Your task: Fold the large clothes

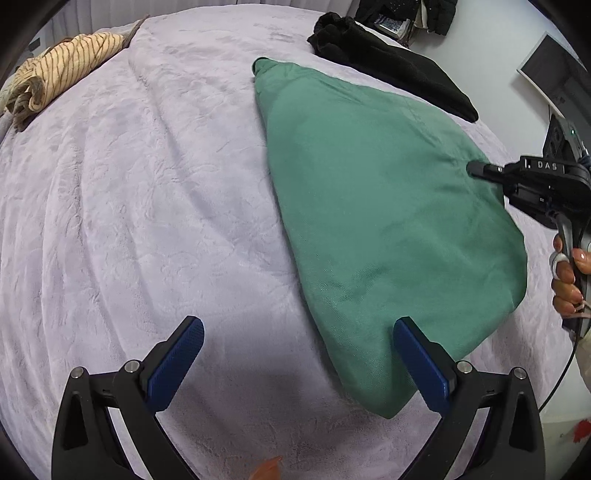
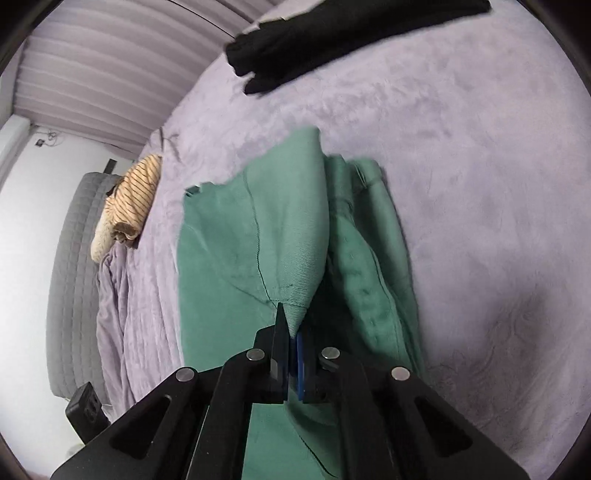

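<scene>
A green garment (image 1: 369,203) lies folded over on the lilac bedspread (image 1: 147,221), to the right of the middle. My left gripper (image 1: 299,325) hangs open above its near left edge; the right finger (image 1: 421,362) stands over the cloth, the left finger over bare bedspread, and nothing is pinched. My right gripper (image 1: 476,170) comes in from the right, held by a hand (image 1: 569,280). In the right wrist view the right gripper (image 2: 291,325) is shut on a raised fold of the green garment (image 2: 229,277), which is pulled up into a ridge from the jaws.
A black garment (image 1: 388,62) lies at the far right of the bed, also seen in the right wrist view (image 2: 332,33). A yellow striped garment (image 1: 62,70) is bunched at the far left edge (image 2: 129,199). A grey padded headboard (image 2: 74,277) borders the bed.
</scene>
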`<state>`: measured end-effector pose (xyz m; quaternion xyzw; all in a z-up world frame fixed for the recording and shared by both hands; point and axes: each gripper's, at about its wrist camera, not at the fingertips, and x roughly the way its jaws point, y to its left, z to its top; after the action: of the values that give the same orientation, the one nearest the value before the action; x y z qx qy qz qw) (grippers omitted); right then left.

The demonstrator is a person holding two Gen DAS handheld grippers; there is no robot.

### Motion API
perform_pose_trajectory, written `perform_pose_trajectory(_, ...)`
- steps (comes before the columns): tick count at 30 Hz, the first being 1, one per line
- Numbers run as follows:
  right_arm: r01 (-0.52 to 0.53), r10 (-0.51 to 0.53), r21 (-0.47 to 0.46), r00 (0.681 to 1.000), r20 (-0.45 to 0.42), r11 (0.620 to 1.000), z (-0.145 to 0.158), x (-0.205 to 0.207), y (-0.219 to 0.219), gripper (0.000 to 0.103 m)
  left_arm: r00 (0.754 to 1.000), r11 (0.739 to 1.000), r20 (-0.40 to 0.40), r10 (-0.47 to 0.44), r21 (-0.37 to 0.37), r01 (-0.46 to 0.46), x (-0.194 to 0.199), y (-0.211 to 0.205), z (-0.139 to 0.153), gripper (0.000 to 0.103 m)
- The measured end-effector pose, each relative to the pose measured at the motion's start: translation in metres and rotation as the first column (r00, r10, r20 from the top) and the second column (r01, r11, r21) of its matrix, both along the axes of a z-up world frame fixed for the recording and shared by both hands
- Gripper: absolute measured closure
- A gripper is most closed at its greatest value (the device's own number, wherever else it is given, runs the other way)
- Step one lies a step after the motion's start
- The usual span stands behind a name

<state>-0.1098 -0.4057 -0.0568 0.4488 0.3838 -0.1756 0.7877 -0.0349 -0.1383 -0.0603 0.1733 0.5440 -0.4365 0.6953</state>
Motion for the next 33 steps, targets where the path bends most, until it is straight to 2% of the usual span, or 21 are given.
perform_pose_trajectory(1, -0.013, 0.013, -0.05, 1.0, -0.006, 0.999, 0.006, 0.001, 0.0, 0.1, 1.0, 1.0, -0.003, -0.017, 0.012, 0.017, -0.003, -0.003, -0.005, 0.0)
perform_pose_trajectory(2, -0.022, 0.02, -0.053, 0.999, -0.028, 0.998, 0.003, 0.003, -0.005, 0.1, 1.0, 1.0, -0.007, -0.028, 0.014, 0.028, -0.006, -0.005, -0.011, 0.0)
perform_pose_trajectory(6, -0.032, 0.024, -0.051, 0.988, -0.151, 0.998, -0.037, 0.009, -0.024, 0.1, 0.999, 1.0, -0.039, -0.027, 0.0, 0.027, -0.008, -0.009, -0.022, 0.0)
perform_pose_trajectory(8, -0.008, 0.006, -0.012, 0.991, -0.137, 1.0, -0.052, 0.004, -0.031, 0.1, 0.999, 0.999, -0.015, -0.033, 0.006, 0.033, -0.011, -0.01, -0.019, 0.0)
perform_pose_trajectory(10, 0.04, -0.036, 0.032, 0.995, -0.097, 0.999, -0.052, -0.005, -0.034, 0.1, 0.999, 0.999, 0.014, -0.039, 0.018, 0.039, -0.014, -0.011, -0.016, 0.0)
perform_pose_trajectory(12, 0.084, -0.079, 0.056, 0.993, -0.09, 0.995, -0.042, -0.017, -0.031, 0.099, 0.999, 0.999, 0.016, -0.033, 0.023, 0.033, -0.012, -0.01, -0.014, 0.0)
perform_pose_trajectory(14, 0.104, -0.1, 0.056, 0.993, -0.069, 0.993, -0.024, -0.033, -0.021, 0.094, 1.0, 0.999, 0.002, -0.02, 0.026, 0.02, -0.01, -0.009, -0.013, 0.0)
perform_pose_trajectory(18, 0.041, -0.042, -0.036, 0.999, -0.034, 0.999, 0.019, -0.052, 0.02, 0.094, 1.0, 0.999, -0.014, -0.006, 0.038, 0.006, -0.008, -0.01, -0.015, 0.0)
perform_pose_trajectory(20, 0.006, -0.008, -0.044, 0.999, -0.046, 0.999, 0.022, -0.055, 0.04, 0.094, 1.0, 0.999, -0.004, -0.008, 0.044, 0.008, -0.009, -0.012, -0.014, 0.0)
perform_pose_trajectory(24, 0.023, -0.029, -0.035, 0.985, -0.169, 0.999, -0.015, -0.072, 0.051, 0.094, 1.0, 0.999, -0.016, 0.007, 0.046, -0.006, -0.009, -0.012, -0.016, 0.0)
perform_pose_trajectory(25, 0.042, -0.045, -0.017, 0.98, -0.192, 0.999, -0.03, -0.08, 0.049, 0.102, 1.0, 0.999, -0.025, 0.011, 0.046, -0.01, -0.009, -0.012, -0.016, 0.0)
perform_pose_trajectory(27, 0.064, -0.06, 0.022, 0.982, -0.177, 0.998, -0.054, -0.098, 0.049, 0.103, 0.999, 0.999, -0.031, 0.016, 0.052, -0.015, -0.01, -0.011, -0.018, 0.0)
perform_pose_trajectory(30, 0.111, -0.103, 0.045, 0.982, -0.156, 0.993, -0.057, -0.118, 0.049, 0.103, 0.999, 0.998, -0.021, 0.026, 0.061, -0.024, -0.011, -0.012, -0.017, 0.0)
perform_pose_trajectory(33, 0.137, -0.126, 0.045, 0.971, -0.202, 0.99, -0.047, -0.13, 0.049, 0.101, 0.999, 0.996, -0.028, 0.04, 0.082, -0.037, -0.01, -0.013, -0.017, 0.0)
